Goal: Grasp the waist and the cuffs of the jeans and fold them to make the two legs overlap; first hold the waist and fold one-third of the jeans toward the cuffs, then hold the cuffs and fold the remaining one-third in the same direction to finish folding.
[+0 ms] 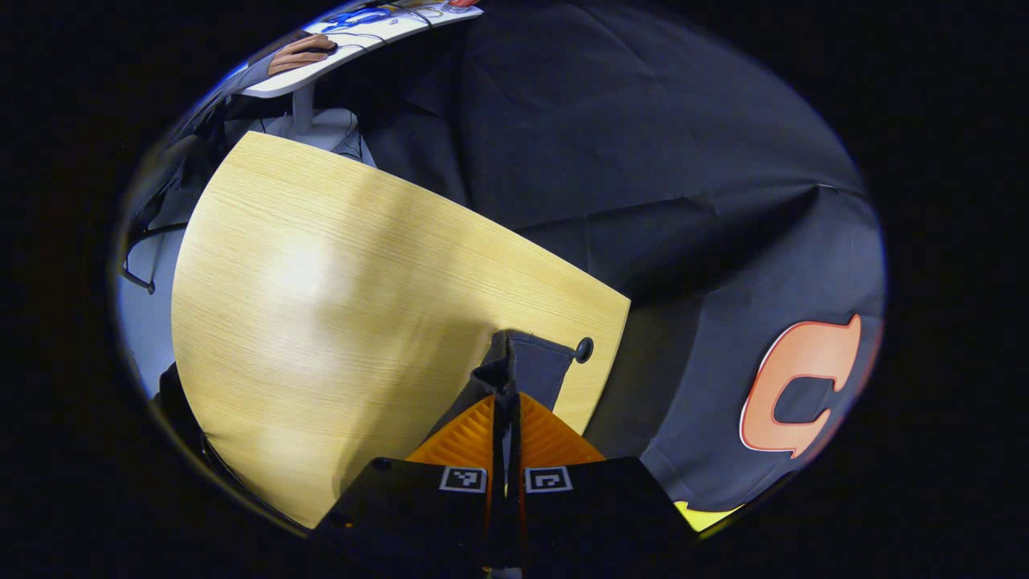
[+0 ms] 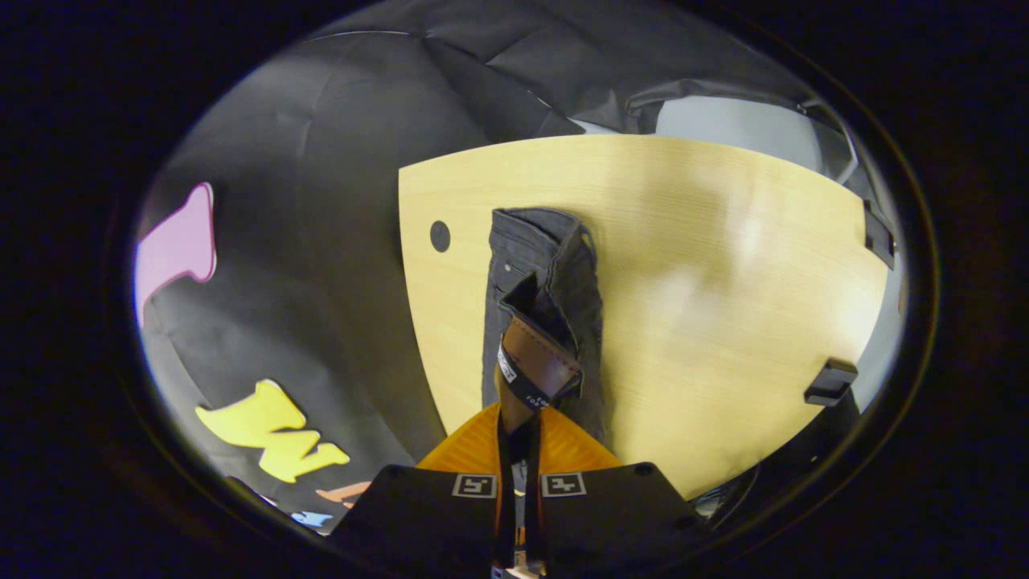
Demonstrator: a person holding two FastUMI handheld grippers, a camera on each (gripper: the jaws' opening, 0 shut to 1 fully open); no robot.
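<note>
On the table: the jeans (image 2: pixel 555 305) lie as a long narrow strip near the edge with the round hole (image 2: pixel 440 236), running away from the right tongs (image 2: pixel 518 414); in that view the legs look already laid one over the other.
Right tongs: pressed together on the near end of the jeans, where the brown leather patch (image 2: pixel 537 362) of the waistband stands up between the fingers.
Left tongs: the left tongs (image 1: pixel 506 384) are closed on a dark flap of the jeans (image 1: pixel 530 366), lifted a little off the table (image 1: pixel 321 305) close to the round hole (image 1: pixel 584 349).
Which end the left holds: cannot tell; it reads as a waist corner or a hem, too little of it is seen.
Step in hand: by my judgement the waist fold, the first third toward the cuffs, with the cloth gripped and raised but not yet carried over.
Next move calls for: both tongs lifting together and travelling level along the strip, keeping the two layers aligned, then lowering the waist flat about a third of the way down before letting go.
Risk: the heavy waistband may sag or twist between the two grips, skewing the fold.
</note>
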